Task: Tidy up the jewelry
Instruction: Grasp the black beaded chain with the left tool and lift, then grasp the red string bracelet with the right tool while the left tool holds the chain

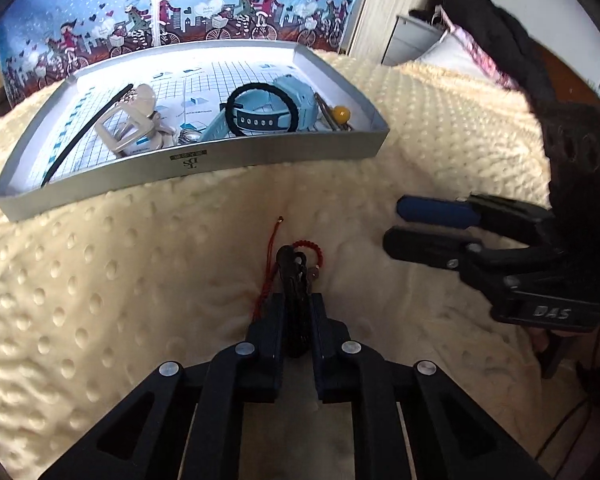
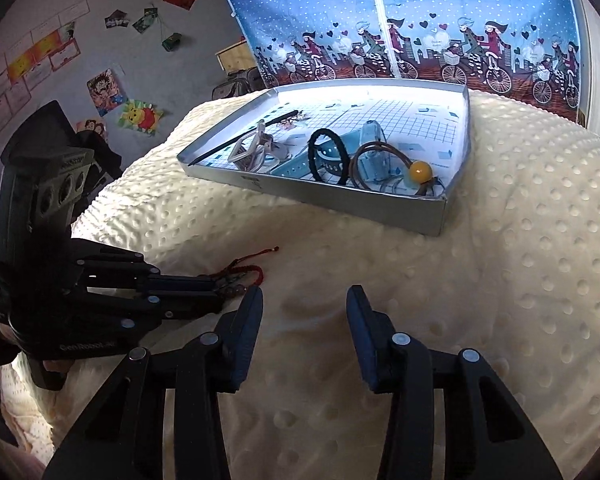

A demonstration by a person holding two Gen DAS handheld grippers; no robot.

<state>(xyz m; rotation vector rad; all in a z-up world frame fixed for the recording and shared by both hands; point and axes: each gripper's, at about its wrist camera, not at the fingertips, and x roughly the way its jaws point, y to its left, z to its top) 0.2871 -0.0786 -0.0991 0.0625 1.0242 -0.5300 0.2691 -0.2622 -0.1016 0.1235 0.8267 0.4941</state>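
Grey wall (image 2: 148, 4) with posters (image 2: 106, 92) – blue cyclist-print curtain (image 2: 440, 20) beyond cream dimpled blanket (image 2: 520, 280).

The left tool (image 1: 296, 268) is pointing forward and low, its fingers (image 1: 290, 264) pressing together at the tips. The right tool (image 2: 304, 300) is hovering beside it, its fingers (image 2: 360, 312) standing well apart.

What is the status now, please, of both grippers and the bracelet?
Left gripper shut on red cord bracelet, low on cream blanket. Right gripper open, empty. Tray ahead, path clear.
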